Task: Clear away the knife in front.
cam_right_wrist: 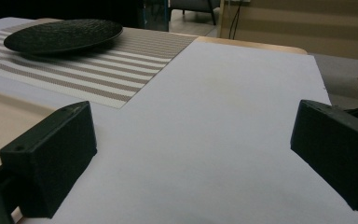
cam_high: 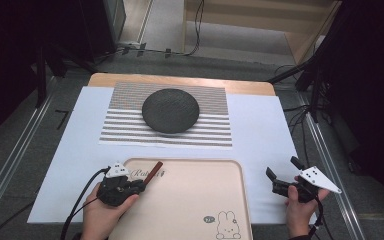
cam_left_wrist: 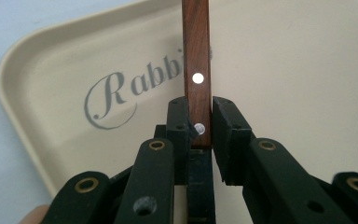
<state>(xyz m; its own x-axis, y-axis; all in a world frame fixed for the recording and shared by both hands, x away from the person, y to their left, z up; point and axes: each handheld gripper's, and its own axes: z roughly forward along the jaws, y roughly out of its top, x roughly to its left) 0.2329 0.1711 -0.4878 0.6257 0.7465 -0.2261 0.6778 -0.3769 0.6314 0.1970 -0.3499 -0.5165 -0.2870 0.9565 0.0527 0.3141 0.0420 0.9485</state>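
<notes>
Over the tray's near-left corner: wooden handle (cam_left_wrist: 196, 70), two rivets, pointing away from the person.
Left gripper (cam_left_wrist: 199, 126): jaws pinching the handle's near end.
Tray (cam_high: 200, 200): beige, rabbit print, near edge of the white sheet (cam_high: 265, 130).
Right gripper (cam_high: 285, 173): jaws spread wide, holding nothing, right of the tray.
Plate (cam_high: 170, 110): dark, on striped mat (cam_high: 130, 131), far side.

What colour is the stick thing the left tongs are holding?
The wooden handle is reddish brown with shiny silver dots; the left gripper view shows it best.

The high view looks down from six o'clock over the counter (cam_high: 260, 125). The gripper views sit low and close, sharing its tray (cam_left_wrist: 284, 70) and plate (cam_right_wrist: 63, 33).
</notes>
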